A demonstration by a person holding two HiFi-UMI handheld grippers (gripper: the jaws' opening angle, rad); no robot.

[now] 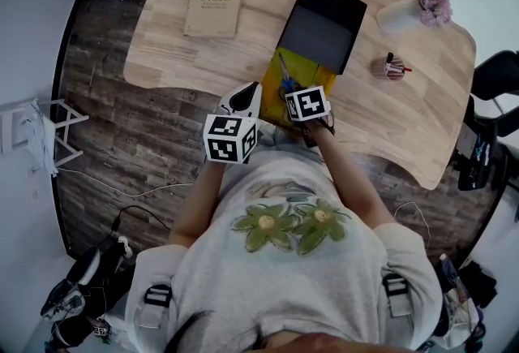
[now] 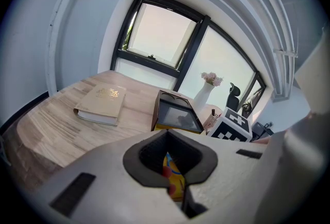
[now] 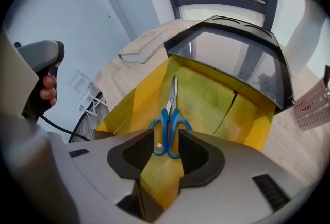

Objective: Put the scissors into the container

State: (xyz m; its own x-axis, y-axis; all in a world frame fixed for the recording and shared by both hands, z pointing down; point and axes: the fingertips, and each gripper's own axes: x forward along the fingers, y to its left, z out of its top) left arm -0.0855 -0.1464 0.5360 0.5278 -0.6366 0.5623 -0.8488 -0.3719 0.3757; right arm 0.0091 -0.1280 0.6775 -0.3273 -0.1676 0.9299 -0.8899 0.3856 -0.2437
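Scissors (image 3: 170, 124), blue-handled steel, lie inside yellow dark-lidded box container (image 3: 221, 99), blades toward twelve o'clock. Right gripper (image 3: 161, 153) jaws stand spread either side of the handles, not pressing. Left gripper (image 2: 172, 166), at the container's nine o'clock, pinches its yellow edge.

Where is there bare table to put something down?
Bare wood: between book and container; the table corner nearer than the book; the wide stretch nearer than the cup. Crowded: the container's near end, and between vase and cup.
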